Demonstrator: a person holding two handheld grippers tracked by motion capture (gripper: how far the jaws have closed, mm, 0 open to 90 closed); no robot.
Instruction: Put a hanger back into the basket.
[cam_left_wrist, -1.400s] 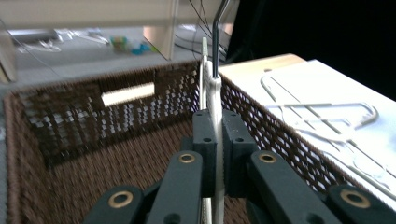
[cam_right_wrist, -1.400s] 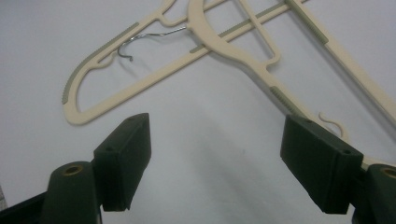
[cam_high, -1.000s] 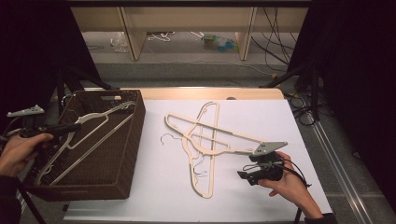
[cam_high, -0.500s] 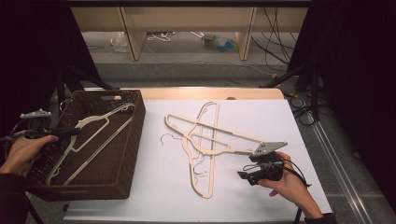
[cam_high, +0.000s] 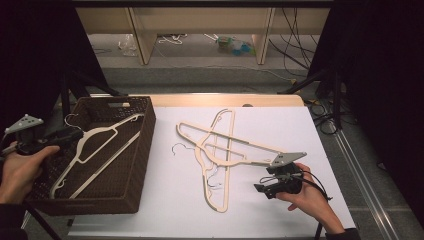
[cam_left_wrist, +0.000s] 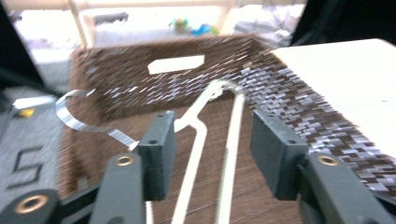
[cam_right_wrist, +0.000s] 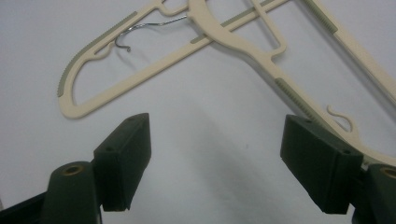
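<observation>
right gripper (cam_high: 260, 189): we see it near right on the white table (cam_high: 310, 135), held in the right hand (cam_high: 307, 197) and pointing left. Jaws spread wide with only bare table between the pads (cam_right_wrist: 122, 161); it grips nothing.
table hangers: two cream hangers (cam_high: 220, 155) lie crossed at mid table, just left of the right gripper and apart from it. One runs near to far, the other lies across it, left to right. In the right gripper view the nearer hanger's shoulder passes just beyond the right-hand pad; we can't tell if it touches.
hooks: we see thin wire hooks (cam_high: 178, 147) on the white surface on the left side of the crossed pair, plus one by its near end.
left gripper (cam_high: 75, 135): at the left edge, held in the left hand (cam_high: 20, 170) over the basket's left rim, pointing right into it. Jaws have just been opening and now stand apart. In the left gripper view the hanger runs past between the pads (cam_left_wrist: 158, 154) farther off; they don't press on it.
basket hanger (cam_high: 97, 147): cream, it lies loose inside the basket, slanted from near left to far right, with its far end propped on the far right wall. Its metal hook (cam_left_wrist: 77, 119) sits by the left rim, close to the left gripper.
basket (cam_high: 135, 165): dark brown wicker, rectangular, on the left part of the table, with a handle slot (cam_left_wrist: 176, 64) in the far wall.
far: we see shelf legs and cables on the floor beyond the table.
</observation>
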